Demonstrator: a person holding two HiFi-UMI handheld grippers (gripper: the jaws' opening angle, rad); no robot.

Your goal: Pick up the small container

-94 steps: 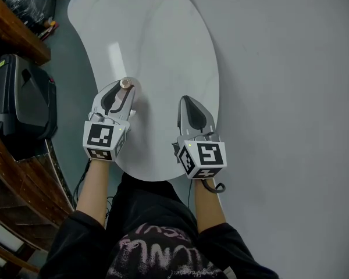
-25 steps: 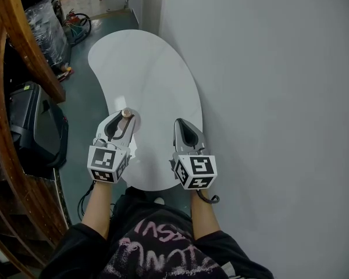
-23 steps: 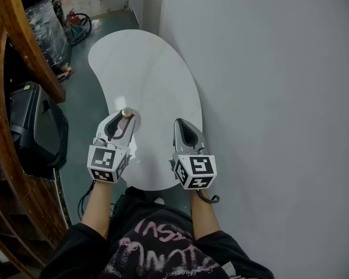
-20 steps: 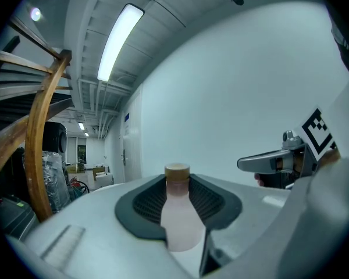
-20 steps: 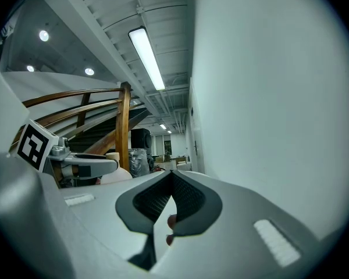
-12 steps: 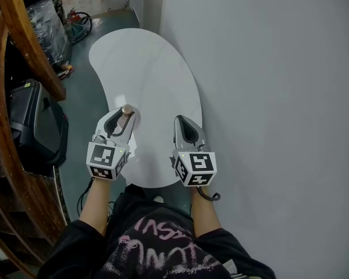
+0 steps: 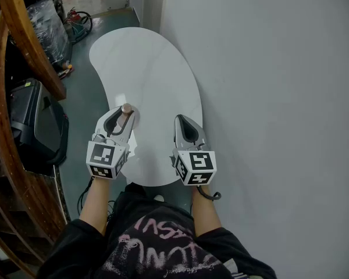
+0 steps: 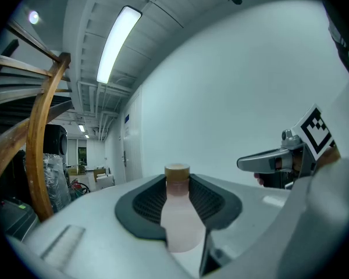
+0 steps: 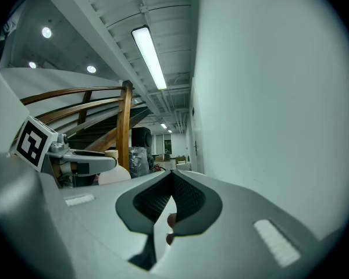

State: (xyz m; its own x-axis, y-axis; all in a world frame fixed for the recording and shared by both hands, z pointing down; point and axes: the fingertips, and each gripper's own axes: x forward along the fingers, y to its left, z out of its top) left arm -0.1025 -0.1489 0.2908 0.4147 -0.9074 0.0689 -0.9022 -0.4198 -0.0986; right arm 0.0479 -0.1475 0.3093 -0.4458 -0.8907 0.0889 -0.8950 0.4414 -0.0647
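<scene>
Small container (image 8: 179,217) still in L gripper (image 7: 125,114)

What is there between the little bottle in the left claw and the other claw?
Nothing. In the head view, only bare white table shows between the small container and the right gripper.

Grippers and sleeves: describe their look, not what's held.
The left gripper and right gripper are pale grey tapered shells with black ribbed pads; each bears a white cube with black square markers. A black cable loops off the right one. The sleeves are black.
</scene>
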